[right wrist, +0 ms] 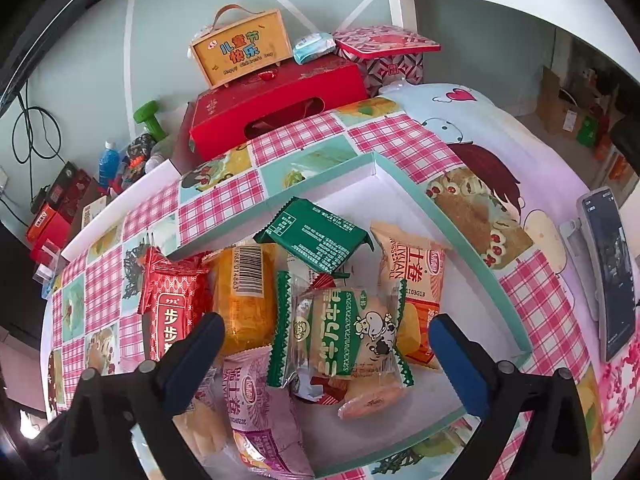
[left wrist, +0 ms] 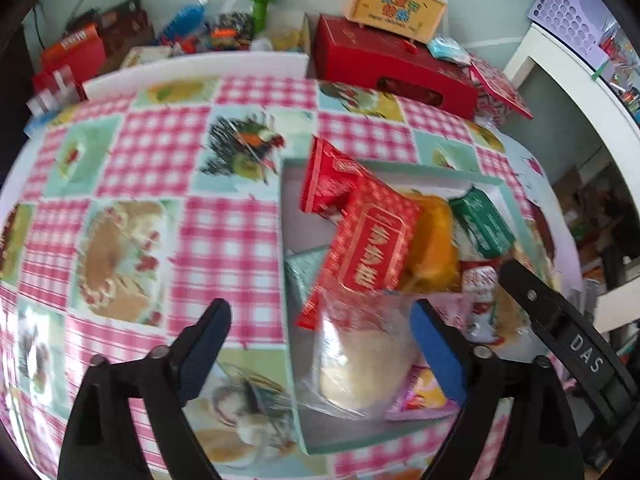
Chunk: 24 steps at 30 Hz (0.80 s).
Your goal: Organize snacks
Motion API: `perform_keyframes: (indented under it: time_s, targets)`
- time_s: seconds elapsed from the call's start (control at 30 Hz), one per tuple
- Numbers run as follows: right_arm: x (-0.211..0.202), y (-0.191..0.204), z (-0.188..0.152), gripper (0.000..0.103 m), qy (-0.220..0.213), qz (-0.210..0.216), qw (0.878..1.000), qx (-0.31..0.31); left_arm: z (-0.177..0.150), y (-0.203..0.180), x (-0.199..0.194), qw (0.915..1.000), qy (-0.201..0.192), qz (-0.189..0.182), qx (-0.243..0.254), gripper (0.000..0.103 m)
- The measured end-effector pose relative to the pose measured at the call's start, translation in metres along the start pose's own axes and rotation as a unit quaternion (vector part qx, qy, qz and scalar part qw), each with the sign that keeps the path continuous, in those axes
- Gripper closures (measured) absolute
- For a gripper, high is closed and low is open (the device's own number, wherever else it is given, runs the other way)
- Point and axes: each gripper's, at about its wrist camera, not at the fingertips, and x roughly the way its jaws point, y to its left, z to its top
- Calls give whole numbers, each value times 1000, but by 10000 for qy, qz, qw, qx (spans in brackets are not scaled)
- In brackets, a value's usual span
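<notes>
A shallow teal-rimmed tray (left wrist: 394, 169) on the checked tablecloth holds several snack packs. In the left wrist view my left gripper (left wrist: 320, 316) is open above a clear-wrapped pale bun (left wrist: 360, 360), its pads apart from the wrapper. A red pack (left wrist: 368, 248) and an orange cake (left wrist: 434, 240) lie beyond it. My right gripper (right wrist: 326, 328) is open over a green-edged cow-print pack (right wrist: 340, 336) in the tray (right wrist: 460, 232), with nothing gripped. Around it lie a green pack (right wrist: 320, 240), a purple pack (right wrist: 260, 412) and a beige-orange pack (right wrist: 416, 280).
A phone on a stand (right wrist: 612, 272) sits at the table's right edge. A red gift box (right wrist: 280, 100) with a yellow handled box (right wrist: 240, 48) on top stands behind the table. A green dumbbell (right wrist: 150, 118) and bottles clutter the back left.
</notes>
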Motion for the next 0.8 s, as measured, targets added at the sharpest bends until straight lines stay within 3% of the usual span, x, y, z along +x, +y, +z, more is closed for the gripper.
perform_keyframes:
  time_s: [0.3, 0.8]
  targets:
    - [0, 2, 0, 0, -48, -40, 9999, -85, 11, 17, 1, 9969, -481, 596, -183, 3]
    - [-5, 15, -14, 0, -1, -117, 9991, -409, 9, 28, 3, 9978, -327, 542, -205, 3]
